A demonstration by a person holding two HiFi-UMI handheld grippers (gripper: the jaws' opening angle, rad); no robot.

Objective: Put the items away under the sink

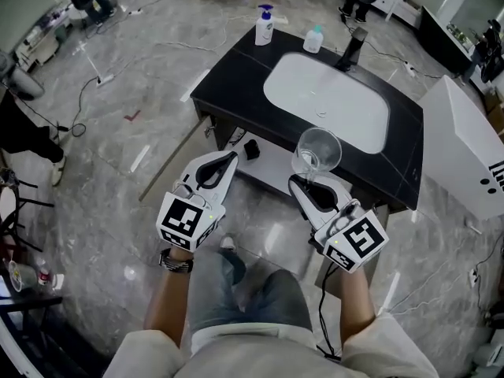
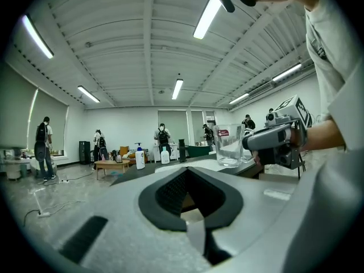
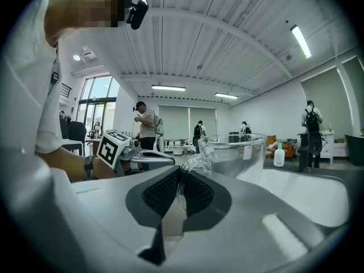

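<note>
Centre of the head view: black vanity top (image 1: pixel 228 77) with white basin (image 1: pixel 331 101), a pump bottle (image 1: pixel 264 27) and a faucet (image 1: pixel 352 47) along its upper edge, standing on grey marble floor (image 1: pixel 118 195). Cupboard door (image 1: pixel 175 160) beneath stands open. Right gripper (image 1: pixel 305 179) is clamped on the glass mug (image 1: pixel 317 150) by its handle, at the basin's lower edge. Left gripper (image 1: pixel 231 157) is closed and empty.

Bright, even light all round; ceiling strip lights (image 2: pixel 207 16) blaze white in both gripper views; daylight blows out the tall windows (image 3: pixel 96 104) at the right gripper view's left; the polished floor (image 1: pixel 102 156) gives a pale sheen in the head view; the glass mug (image 1: pixel 317 152) catches glints; shadows faint; heavy fisheye bending, black corners; nearest foreground goes soft.
</note>
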